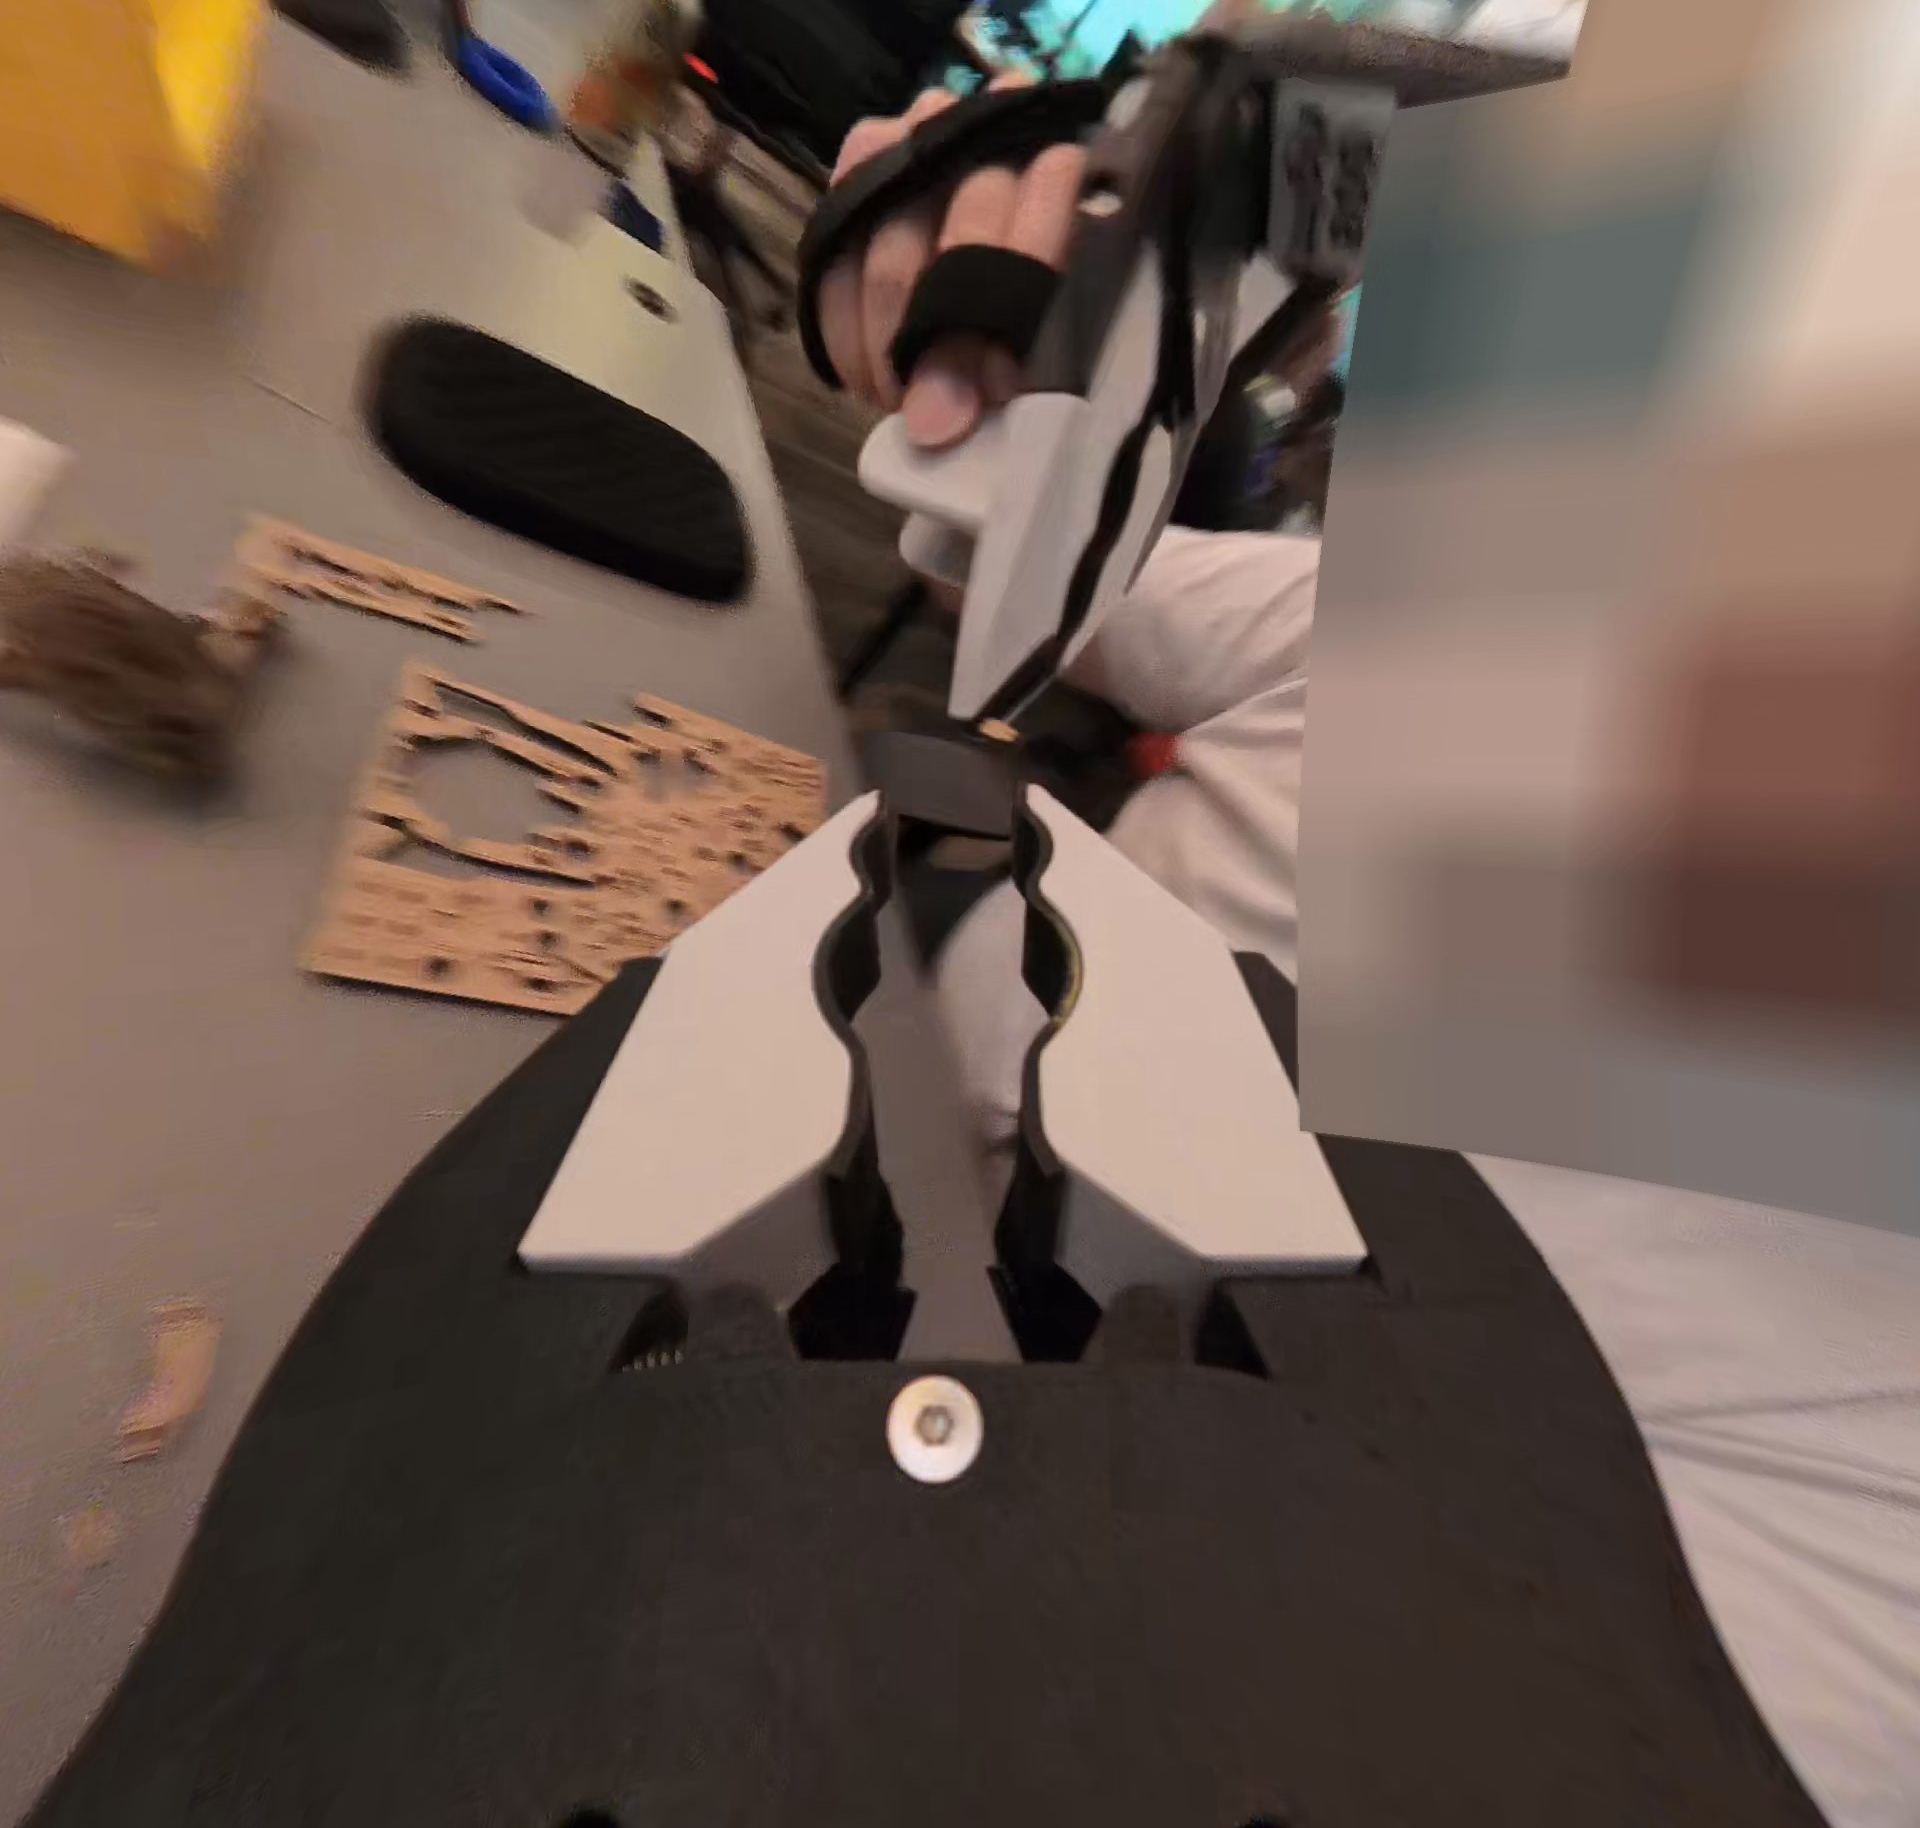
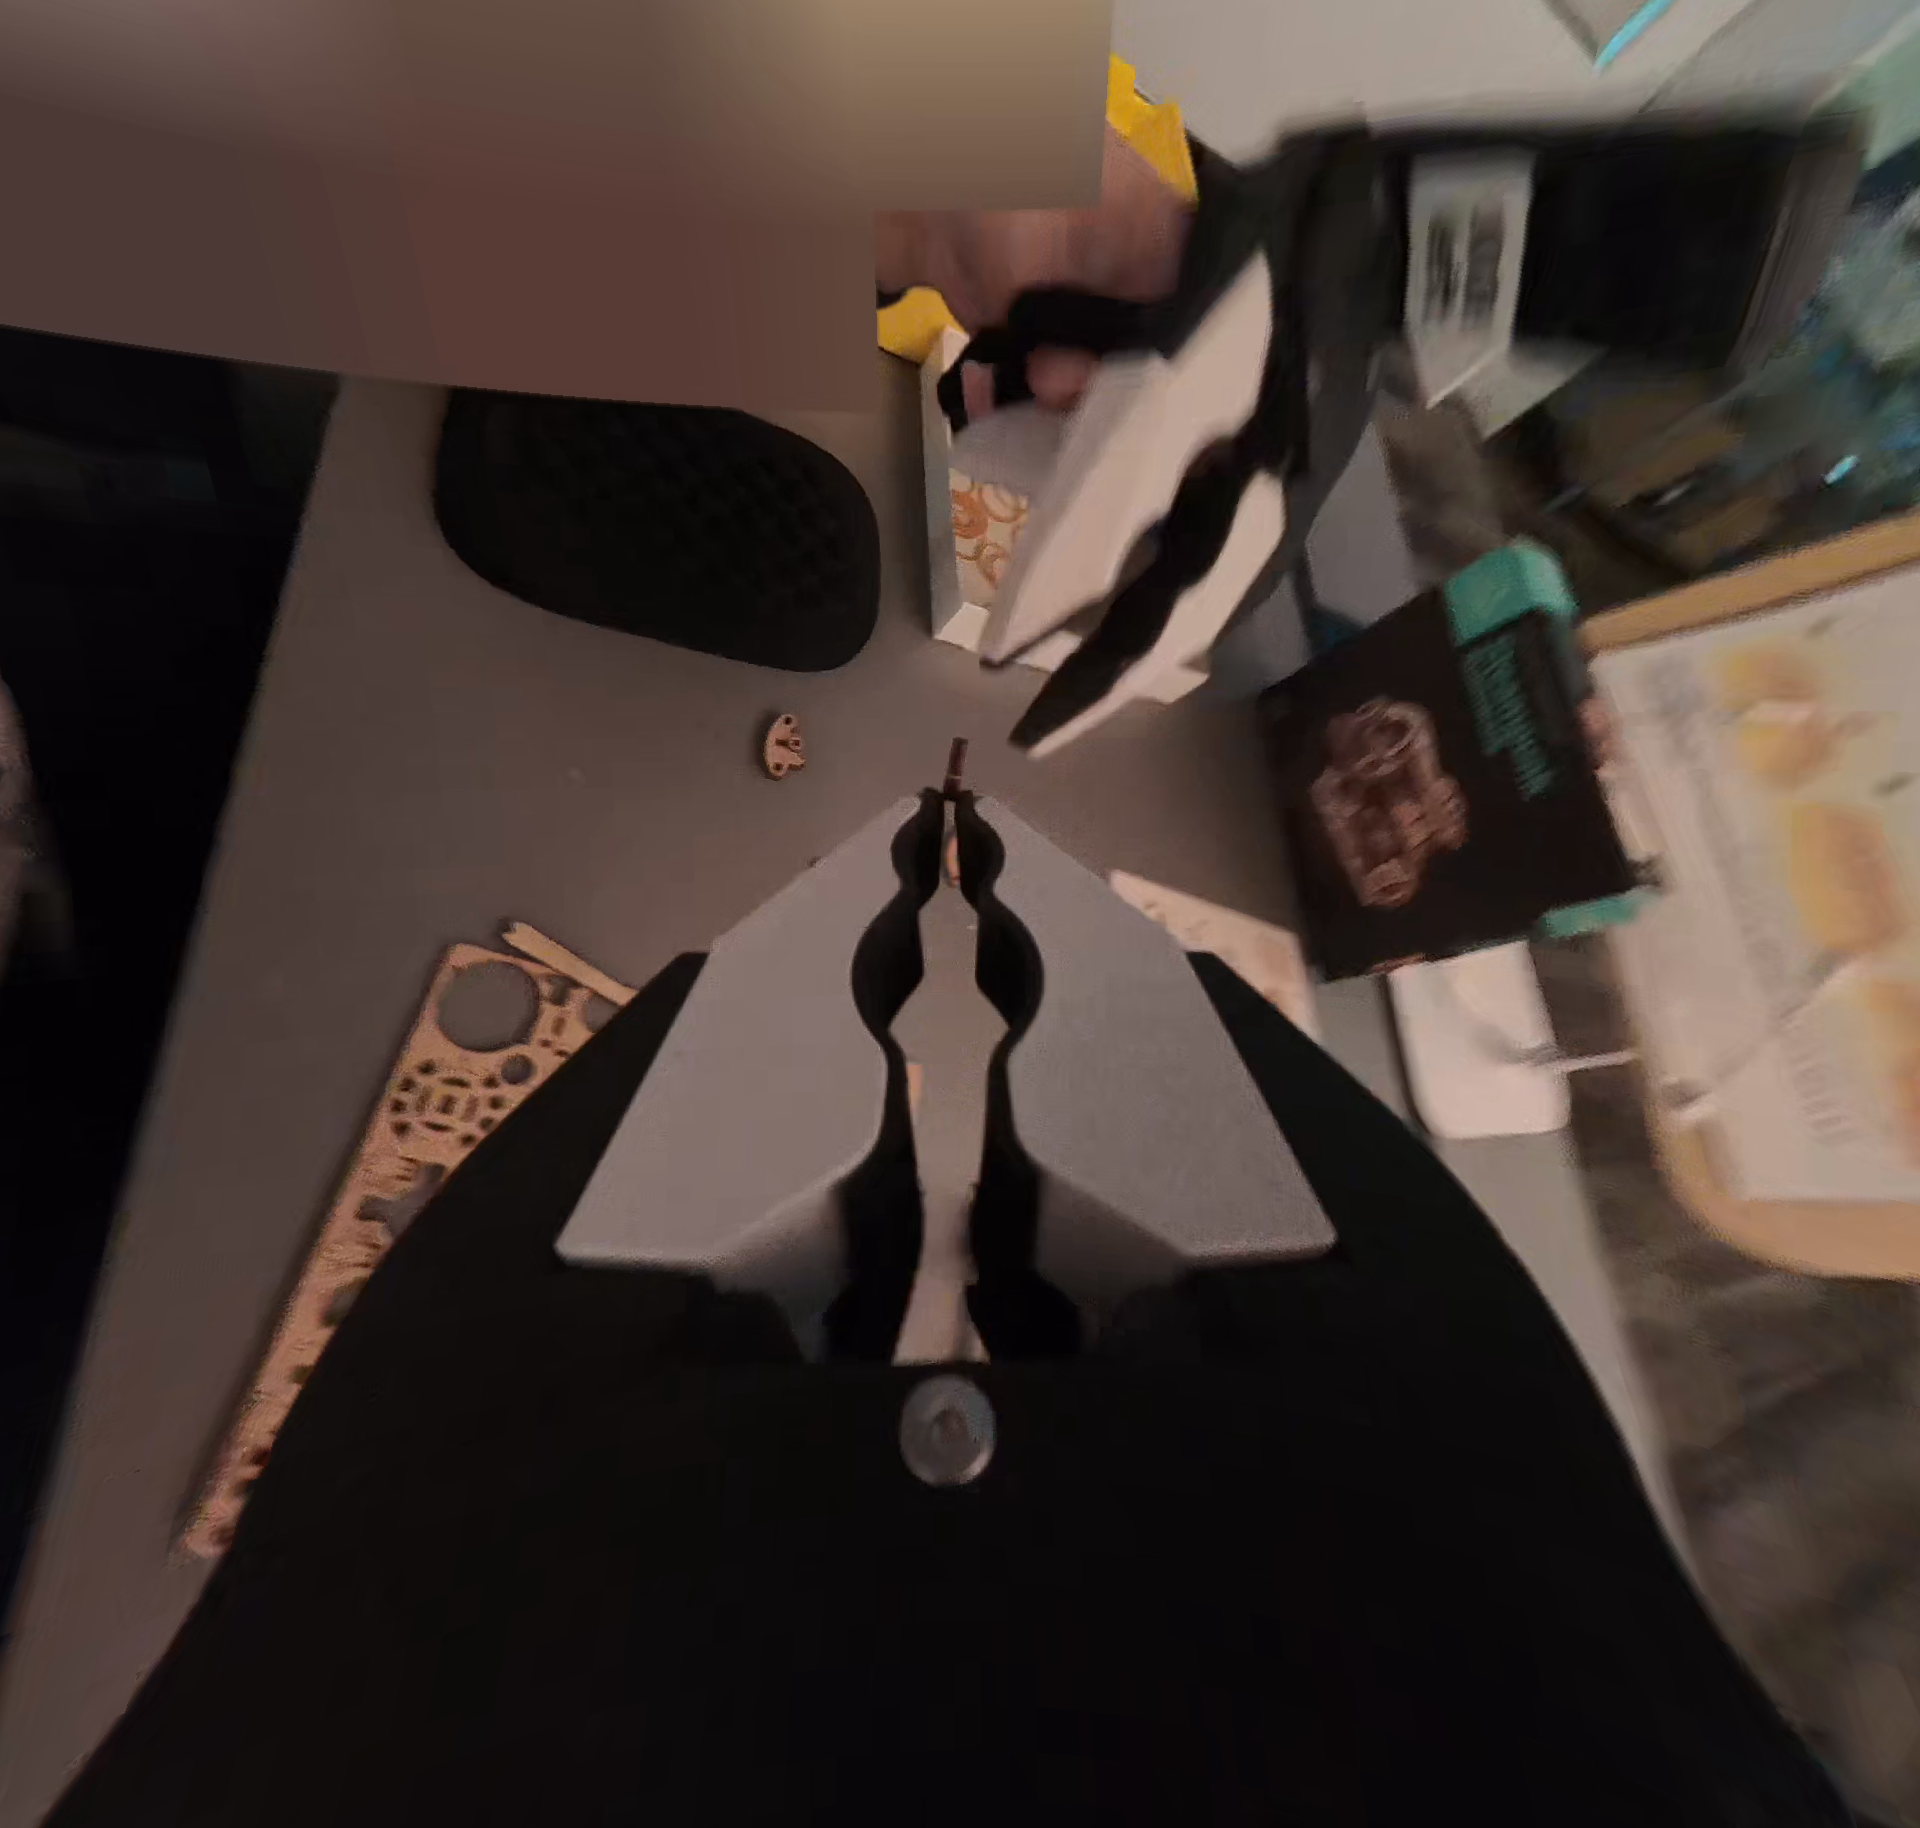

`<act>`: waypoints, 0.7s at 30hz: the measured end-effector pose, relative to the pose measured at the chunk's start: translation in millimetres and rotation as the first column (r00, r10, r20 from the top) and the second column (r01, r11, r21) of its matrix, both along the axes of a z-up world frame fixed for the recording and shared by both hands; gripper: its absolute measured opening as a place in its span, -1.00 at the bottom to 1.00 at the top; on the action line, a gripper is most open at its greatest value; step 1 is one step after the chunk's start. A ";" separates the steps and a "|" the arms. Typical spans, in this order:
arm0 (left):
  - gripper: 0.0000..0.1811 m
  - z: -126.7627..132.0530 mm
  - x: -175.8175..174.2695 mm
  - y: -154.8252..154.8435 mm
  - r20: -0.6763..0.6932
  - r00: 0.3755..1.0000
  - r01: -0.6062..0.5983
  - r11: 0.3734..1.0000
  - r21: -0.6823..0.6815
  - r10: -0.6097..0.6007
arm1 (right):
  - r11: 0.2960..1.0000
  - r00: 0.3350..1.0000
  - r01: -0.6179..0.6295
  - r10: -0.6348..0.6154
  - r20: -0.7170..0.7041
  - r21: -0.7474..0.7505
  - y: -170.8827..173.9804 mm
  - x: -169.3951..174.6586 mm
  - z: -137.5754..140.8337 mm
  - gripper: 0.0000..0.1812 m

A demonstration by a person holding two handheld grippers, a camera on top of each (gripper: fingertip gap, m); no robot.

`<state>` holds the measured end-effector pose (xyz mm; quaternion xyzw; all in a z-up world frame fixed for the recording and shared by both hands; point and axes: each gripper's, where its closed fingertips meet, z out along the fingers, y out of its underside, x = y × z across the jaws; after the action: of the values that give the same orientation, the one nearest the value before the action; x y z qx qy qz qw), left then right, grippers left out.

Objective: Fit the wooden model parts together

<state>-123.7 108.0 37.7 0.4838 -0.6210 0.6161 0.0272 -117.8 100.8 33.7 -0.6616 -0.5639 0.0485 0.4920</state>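
A small dark pin-like part (image 2: 955, 762) is pinched at the very tips of the right gripper (image 2: 957, 802), whose fingers are closed to a narrow slit around it, and it is held above the grey worktop (image 2: 582, 802). The left gripper (image 1: 951, 817) is held with its fingers somewhat apart; a dark round piece (image 1: 940, 779) sits right at the tips, but whether it is gripped cannot be told. Assembly appears to be at an early or middle stage: two thin laser-cut wooden sheets (image 1: 540, 843) lie flat on the worktop, one towards its near edge, with many shapes already punched out, leaving scorched brown outlines. A single small pale cut-out (image 2: 784, 744) lies loose beside a black oval mesh-textured pad (image 2: 655, 531). A blurred brownish mass (image 1: 114, 656) towards the left side may be a partly built model, though that is uncertain. The joining of the held part is judged not yet done. A dark printed box (image 2: 1444, 791) stands near the right edge.
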 end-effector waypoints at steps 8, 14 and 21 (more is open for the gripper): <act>-0.63 -5.3 -3.0 5.7 0.425 0.896 -0.359 0.770 0.528 0.126 | 0.929 0.977 0.027 -0.102 -0.187 -0.369 7.3 12.4 -40.1 -0.99; -0.74 -61.2 -5.9 3.6 0.464 0.869 -0.426 0.741 0.520 0.174 | 0.877 0.979 -0.037 -0.065 -0.195 -0.479 16.5 -8.9 -89.7 -0.99; -0.88 -116.3 -9.1 11.1 0.331 0.926 -0.337 0.799 0.498 0.183 | 0.838 0.987 -0.077 -0.012 -0.160 -0.540 23.5 -18.7 -123.3 -0.99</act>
<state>-132.8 119.1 -78.6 0.4652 -0.6954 0.4700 -0.2812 -136.5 124.3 -89.7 -0.7584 -0.4976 0.2669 0.3257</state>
